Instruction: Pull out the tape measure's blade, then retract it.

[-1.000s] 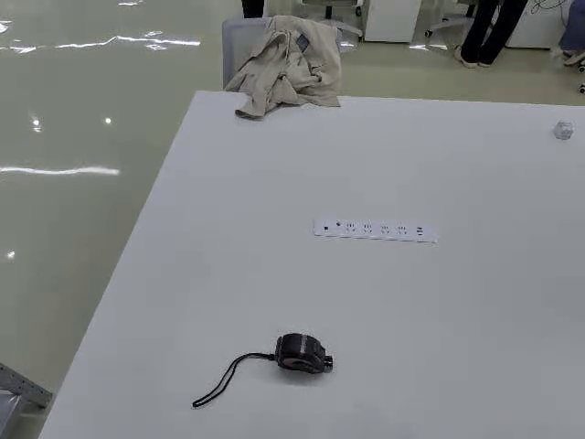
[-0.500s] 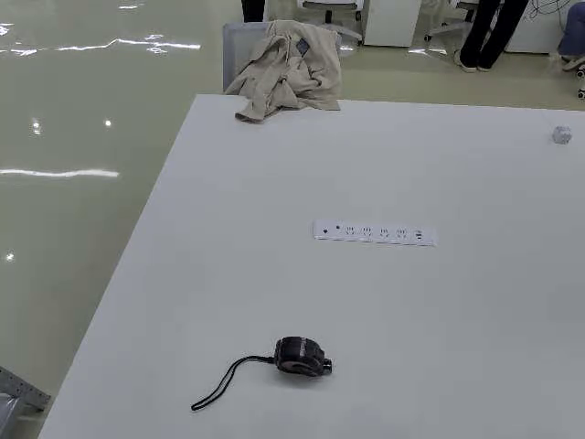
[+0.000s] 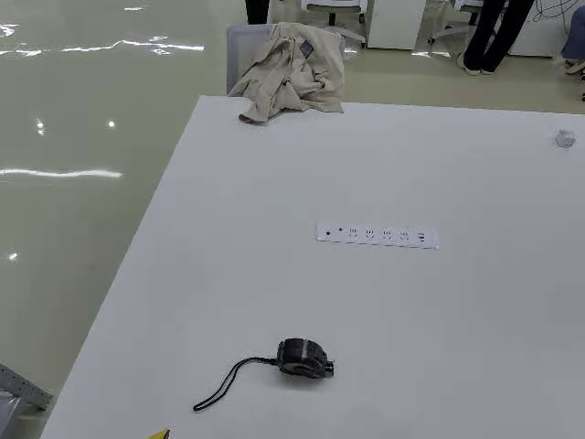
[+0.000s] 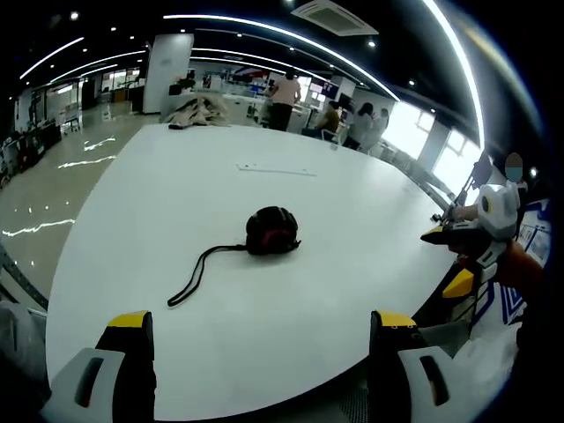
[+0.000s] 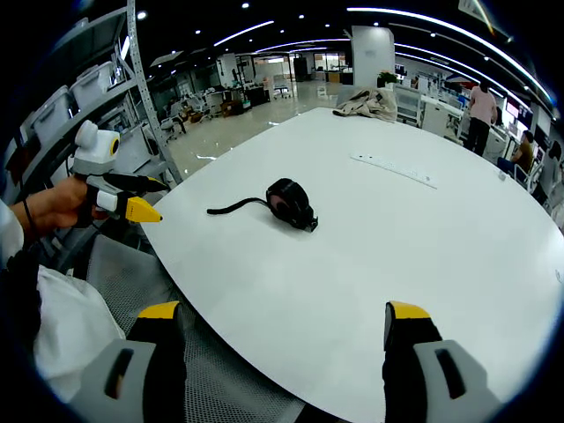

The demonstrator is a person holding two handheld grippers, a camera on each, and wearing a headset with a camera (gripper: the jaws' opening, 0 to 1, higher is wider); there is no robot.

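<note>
A black tape measure (image 3: 304, 358) lies on the white table (image 3: 274, 201) near its front edge, blade in, with its black wrist strap (image 3: 219, 389) trailing left. The left gripper view has the tape measure (image 4: 271, 231) ahead of my left gripper (image 4: 262, 321), which stands open and apart from it, off the table's near edge. My right gripper (image 5: 282, 310) is also open and empty, with the tape measure (image 5: 291, 203) well ahead of it. A yellow fingertip (image 3: 160, 433) of a gripper pokes in at the bottom of the head view.
A white power strip (image 3: 377, 235) lies flat mid-table. A beige jacket (image 3: 291, 69) hangs over a chair at the far edge. A small grey object (image 3: 565, 138) sits far right. People stand beyond the table. Metal shelving (image 5: 132, 79) stands left of the table.
A yellow gripper fingertip has come into the bottom edge of the head view. The head camera shifted slightly. The tape measure has not moved.
</note>
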